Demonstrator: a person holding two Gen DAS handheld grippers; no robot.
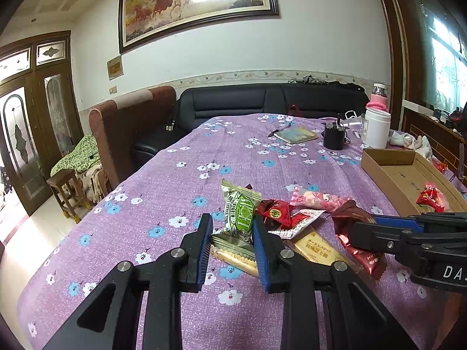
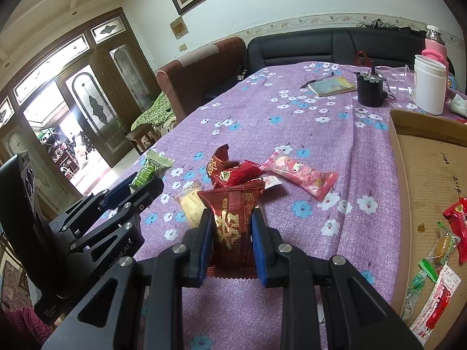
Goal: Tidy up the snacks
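Currently your left gripper [image 1: 232, 240] is clamped on the green packet [image 1: 240, 215], pads pressing its lower half, packet standing upright between the jaws; your right gripper [image 2: 230, 240] is clamped on the dark red packet [image 2: 232, 218], which sticks out forward past the pads; in the left view that same gripper comes in from the right edge with the packet crumpled in its tips.

The loose pile sits on the purple flowered cloth [image 1: 186, 145], just ahead of both grippers: a biscuit pack [image 1: 316, 249] flat beside the green packet, a small red wrapper [image 1: 274, 213] behind it, a red-and-white sachet [image 1: 300, 223] on top of the biscuit pack, a pink packet [image 2: 303, 175] furthest toward the box.

The cardboard box [image 2: 408, 151] lies to your right, near the pile but not touching it; it holds a red snack [image 2: 456, 218], a green-ended candy [image 2: 437, 252] and a red-white sachet [image 2: 436, 309].

Back of the table, well apart: a notebook [image 1: 296, 135], a black cup [image 1: 334, 138], a white jar [image 1: 376, 128].
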